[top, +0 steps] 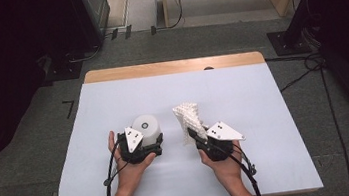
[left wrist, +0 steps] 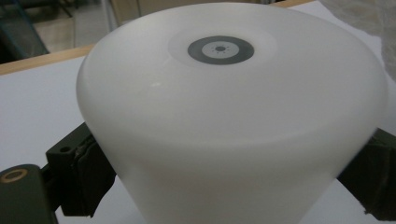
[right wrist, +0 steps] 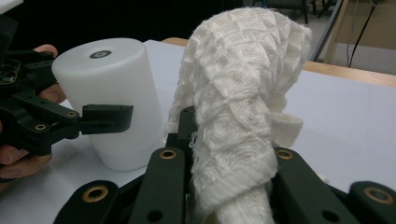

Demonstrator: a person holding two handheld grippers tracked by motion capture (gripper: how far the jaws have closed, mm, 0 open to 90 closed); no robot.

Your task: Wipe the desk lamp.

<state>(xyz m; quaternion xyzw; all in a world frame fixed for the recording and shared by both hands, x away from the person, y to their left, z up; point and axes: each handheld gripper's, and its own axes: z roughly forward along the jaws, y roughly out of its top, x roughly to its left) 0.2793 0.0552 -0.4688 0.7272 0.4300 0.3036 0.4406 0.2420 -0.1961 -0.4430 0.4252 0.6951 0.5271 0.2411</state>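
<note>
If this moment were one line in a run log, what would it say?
left gripper: jaws either side of white cylinder, which stands on table | right gripper: shut on white waffle-knit cloth, held up

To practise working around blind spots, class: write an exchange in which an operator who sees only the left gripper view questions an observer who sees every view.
Operator: What is the right gripper doing?
Observer: Its fingers are shut on a white cloth.
Operator: Where is the cloth relative to my cylinder?
Observer: In the high view it stands upright just right of the cylinder, apart from it.
</note>
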